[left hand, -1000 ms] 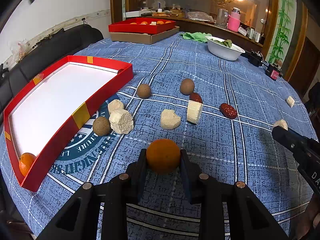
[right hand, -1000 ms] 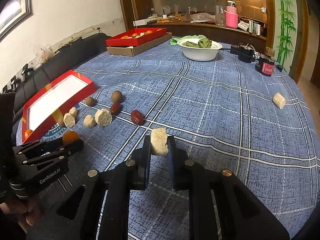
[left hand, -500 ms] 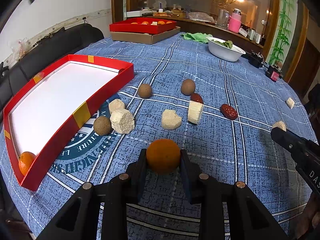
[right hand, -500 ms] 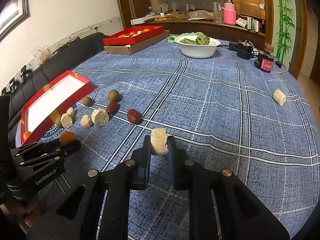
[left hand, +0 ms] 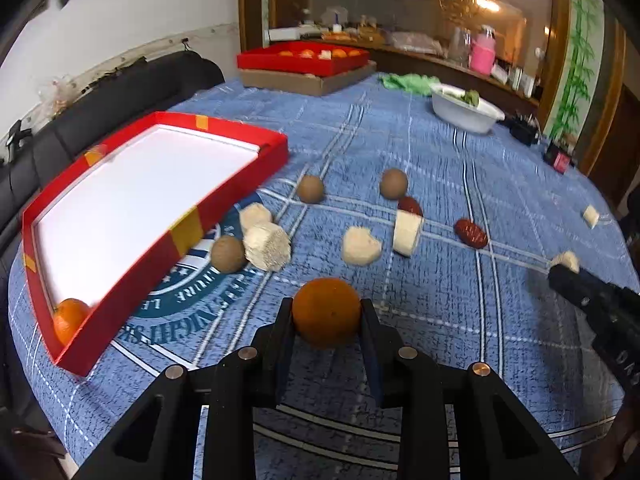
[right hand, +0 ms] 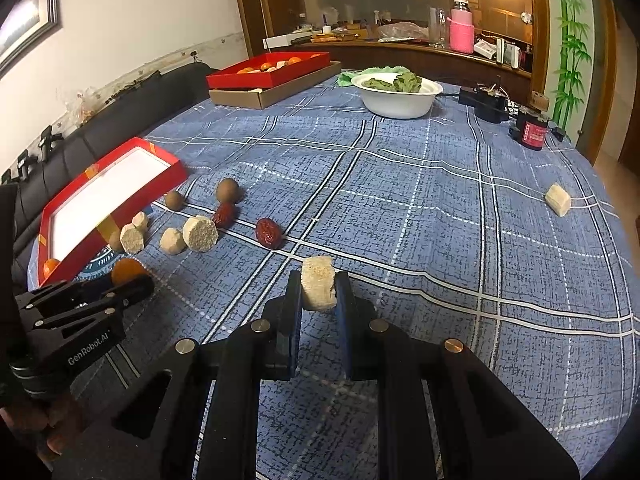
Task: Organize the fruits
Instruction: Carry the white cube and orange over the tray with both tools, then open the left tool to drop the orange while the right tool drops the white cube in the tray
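We see the left tool (left hand: 326,312) clamped on an orange (left hand: 326,312) at lower centre of its view, lifted a little above the blue checked cloth of the desk (left hand: 460,184). The right tool (right hand: 318,286) grips a pale cane piece (right hand: 318,286) at the centre of its own view, cut face toward the camera, its long axis running away from us between the fingers. Between the orange and the red tray (left hand: 160,240) at left lie loose things: a brown ball (left hand: 228,254) touching a cane chunk (left hand: 267,246), another chunk (left hand: 255,214) just behind it against the tray wall, two more brown balls (left hand: 311,188) (left hand: 394,184) farther up, a lumpy pale piece (left hand: 361,246), a cut piece (left hand: 407,228) standing on end with a red date (left hand: 410,205) touching its far side, and a second date (left hand: 471,233) lying slantwise to the right. A lone chunk (right hand: 558,199) sits well apart at the right edge. The tray is mostly bare white inside; one small orange (left hand: 68,318) rests in its near corner at lower left. At the upper centre a second red tray (right hand: 268,70) sits on a cardboard box (right hand: 276,90) and holds oranges and pale pieces. A white bowl (right hand: 396,100) with green leaves stands to its right.
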Available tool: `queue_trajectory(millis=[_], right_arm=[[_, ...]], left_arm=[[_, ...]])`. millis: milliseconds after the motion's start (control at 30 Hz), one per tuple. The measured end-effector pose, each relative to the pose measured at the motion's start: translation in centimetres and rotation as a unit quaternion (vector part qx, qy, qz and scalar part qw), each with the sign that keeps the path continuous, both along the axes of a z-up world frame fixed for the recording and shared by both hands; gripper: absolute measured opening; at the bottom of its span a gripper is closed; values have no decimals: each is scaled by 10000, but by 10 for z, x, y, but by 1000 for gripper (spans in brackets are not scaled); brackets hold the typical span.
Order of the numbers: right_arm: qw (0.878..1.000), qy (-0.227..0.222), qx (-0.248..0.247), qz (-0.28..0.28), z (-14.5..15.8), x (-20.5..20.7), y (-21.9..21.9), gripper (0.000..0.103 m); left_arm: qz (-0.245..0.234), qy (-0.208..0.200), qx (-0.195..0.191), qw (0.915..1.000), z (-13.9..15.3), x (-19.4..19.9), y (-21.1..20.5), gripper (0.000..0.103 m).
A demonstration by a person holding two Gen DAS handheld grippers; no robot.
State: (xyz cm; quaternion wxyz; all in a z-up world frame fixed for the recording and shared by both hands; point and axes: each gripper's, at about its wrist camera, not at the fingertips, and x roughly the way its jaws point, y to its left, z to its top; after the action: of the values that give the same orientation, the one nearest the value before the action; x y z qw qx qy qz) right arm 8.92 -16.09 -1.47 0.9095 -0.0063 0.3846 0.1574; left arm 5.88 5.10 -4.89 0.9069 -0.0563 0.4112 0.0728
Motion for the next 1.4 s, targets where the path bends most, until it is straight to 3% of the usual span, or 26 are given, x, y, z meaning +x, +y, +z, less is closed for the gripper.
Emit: queue_trajectory(millis=[133, 333, 800, 1067, 1400], right_arm=[[9998, 16, -71, 173, 7, -3, 13, 14], [9973, -183, -283, 652, 27, -4, 61, 14], [9820, -524, -709, 1669, 49, 9, 189, 15], [9787, -350, -744, 1883, 46, 30, 240, 15], [9746, 176, -575, 2156, 26, 57, 290, 15]], left_arm=[[228, -151, -130, 9995, 14, -5, 18, 30], [889, -453, -32, 9950, 38, -9, 67, 30], [2115, -355, 43, 9767, 40, -11, 182, 29], [2376, -199, 35, 9712, 37, -1, 218, 29], [2633, 93, -105, 9646, 26, 7, 242, 31]])
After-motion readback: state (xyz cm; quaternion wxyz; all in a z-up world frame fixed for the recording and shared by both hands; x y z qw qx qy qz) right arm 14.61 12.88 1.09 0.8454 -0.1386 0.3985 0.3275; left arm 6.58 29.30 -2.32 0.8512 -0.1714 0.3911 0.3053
